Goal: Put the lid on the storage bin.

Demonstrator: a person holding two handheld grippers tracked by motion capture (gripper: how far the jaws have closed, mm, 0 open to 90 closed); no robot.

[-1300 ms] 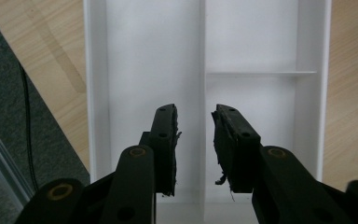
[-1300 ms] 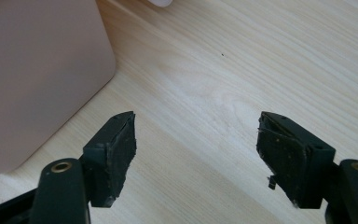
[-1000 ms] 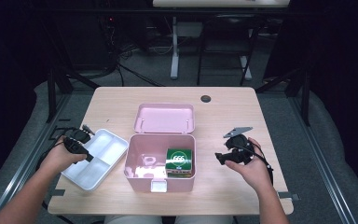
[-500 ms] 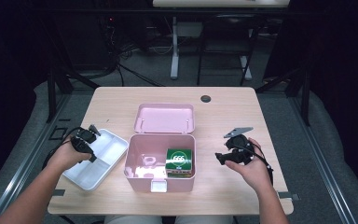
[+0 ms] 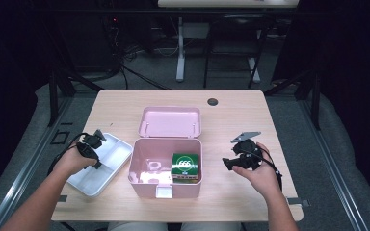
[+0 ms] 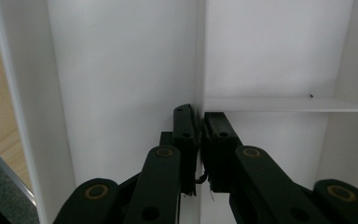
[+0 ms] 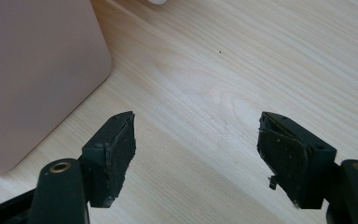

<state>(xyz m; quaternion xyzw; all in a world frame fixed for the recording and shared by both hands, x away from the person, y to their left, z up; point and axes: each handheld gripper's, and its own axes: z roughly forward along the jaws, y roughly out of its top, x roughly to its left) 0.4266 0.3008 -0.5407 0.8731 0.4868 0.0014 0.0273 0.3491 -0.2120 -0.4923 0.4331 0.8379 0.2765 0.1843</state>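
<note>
Label "666" (image 5: 185, 164) marks green box (image 5: 185, 169).

White divided tray (image 5: 107, 163); pale pink box (image 5: 144, 180) and lid (image 5: 170, 121); green carton (image 5: 185, 165) with white numerals; light wood-grain table (image 5: 231, 115); black grippers (image 6: 198, 140).

Bench (image 5: 115, 108), light wood top: three items sitting on it.
White divided tray (image 5: 111, 161) is lying near the left edge; open pink box (image 5: 144, 180) is standing just beside it at centre front, its lid (image 5: 170, 122) tilting back behind; a small dark round disc (image 5: 213, 102) is sitting near the far edge.
</note>
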